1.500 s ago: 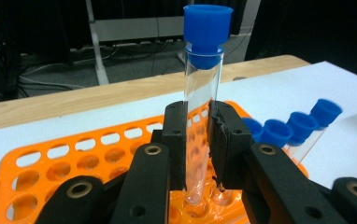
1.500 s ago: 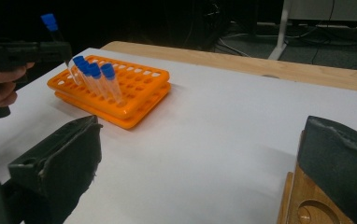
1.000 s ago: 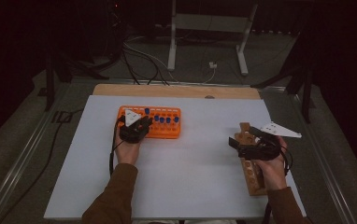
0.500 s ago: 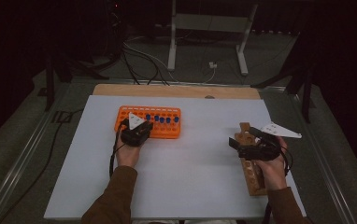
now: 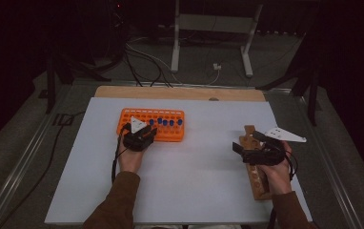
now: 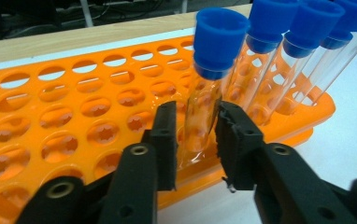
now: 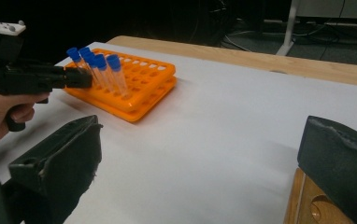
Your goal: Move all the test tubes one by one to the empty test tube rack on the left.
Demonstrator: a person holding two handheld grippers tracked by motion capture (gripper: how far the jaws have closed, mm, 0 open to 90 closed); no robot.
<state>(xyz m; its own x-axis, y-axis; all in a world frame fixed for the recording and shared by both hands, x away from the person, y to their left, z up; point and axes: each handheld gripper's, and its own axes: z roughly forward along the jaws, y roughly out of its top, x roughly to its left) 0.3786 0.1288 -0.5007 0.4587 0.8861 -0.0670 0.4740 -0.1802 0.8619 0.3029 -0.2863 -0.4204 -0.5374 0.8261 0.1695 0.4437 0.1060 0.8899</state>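
White tabletop carries an orange rack; the blue-capped tube stands in it, cap up, leaning slightly. Left gripper jaws, just opening, flank its glass without pressing. Right gripper gapes wide, empty.

Dim, dark surroundings; soft, slightly blurred close-ups
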